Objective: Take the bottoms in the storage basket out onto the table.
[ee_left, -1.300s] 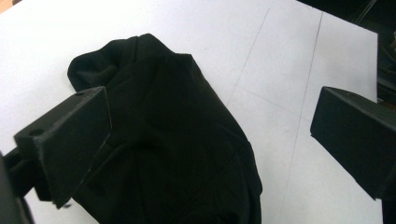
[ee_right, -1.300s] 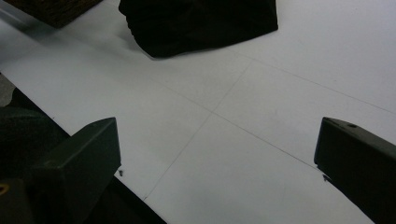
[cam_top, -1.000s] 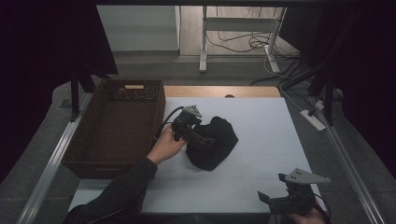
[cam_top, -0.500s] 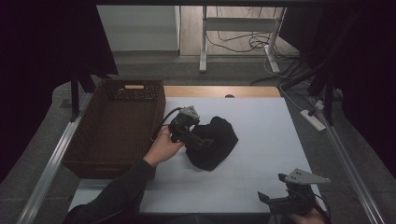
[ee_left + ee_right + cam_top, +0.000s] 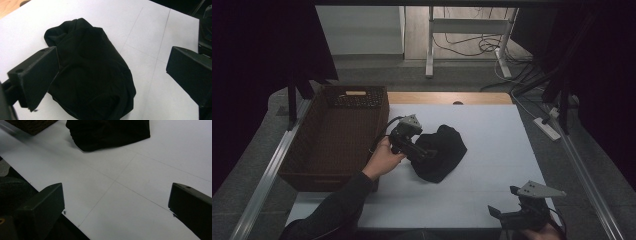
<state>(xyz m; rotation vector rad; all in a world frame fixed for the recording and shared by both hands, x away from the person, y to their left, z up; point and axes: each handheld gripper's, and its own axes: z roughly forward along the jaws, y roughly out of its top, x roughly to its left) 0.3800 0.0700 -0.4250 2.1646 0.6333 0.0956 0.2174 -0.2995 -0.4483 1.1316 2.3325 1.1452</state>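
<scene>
At mid-table, the left gripper (image 5: 424, 151) has barely shifted since a second ago, its jaws spread wide over the black garment (image 5: 92, 75) (a crumpled heap on the white table (image 5: 492, 150)). One jaw overlaps the cloth's edge; the other stands clear beside it. Near the front edge, the right gripper (image 5: 504, 215) stays put, jaws wide, well apart from the garment, beside the wicker basket (image 5: 337, 140).

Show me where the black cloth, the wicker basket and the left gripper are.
black cloth (image 5: 95, 75), left gripper view, middle of the bundle
wicker basket (image 5: 292, 167), high view, left rim
left gripper (image 5: 428, 153), high view, between its fingertips
</scene>
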